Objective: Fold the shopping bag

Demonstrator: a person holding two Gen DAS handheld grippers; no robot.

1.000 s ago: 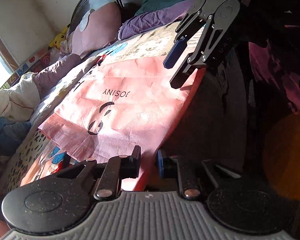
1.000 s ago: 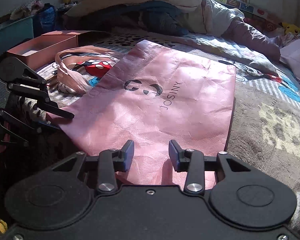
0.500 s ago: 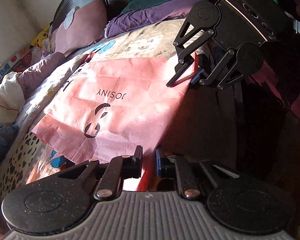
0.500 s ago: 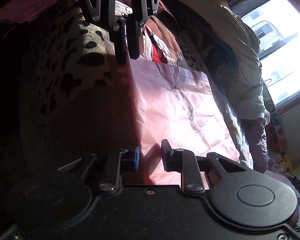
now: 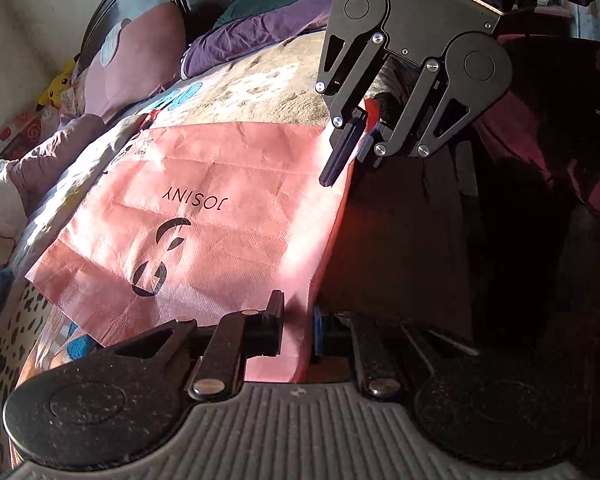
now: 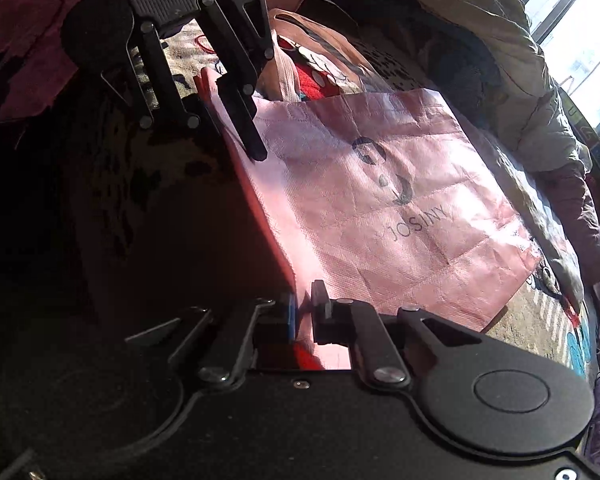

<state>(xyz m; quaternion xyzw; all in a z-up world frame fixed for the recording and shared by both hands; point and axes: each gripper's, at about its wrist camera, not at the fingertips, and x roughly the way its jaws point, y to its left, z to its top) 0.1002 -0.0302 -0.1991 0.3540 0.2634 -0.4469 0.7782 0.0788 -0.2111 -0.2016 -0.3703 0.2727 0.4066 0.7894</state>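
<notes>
Hard sunlight from a blown-out window [image 6: 572, 12] falls in bright patches across the pink shopping bag [image 5: 220, 216]. The bed's near side sinks into deep black shadow. Fisheye curvature bends the edges.

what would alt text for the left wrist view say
A pink shopping bag printed JOSINY lies flat on a patterned bedspread. The left gripper has the bag's near edge between its fingers, while the right gripper pinches the far corner. Pillows lie behind.
</notes>
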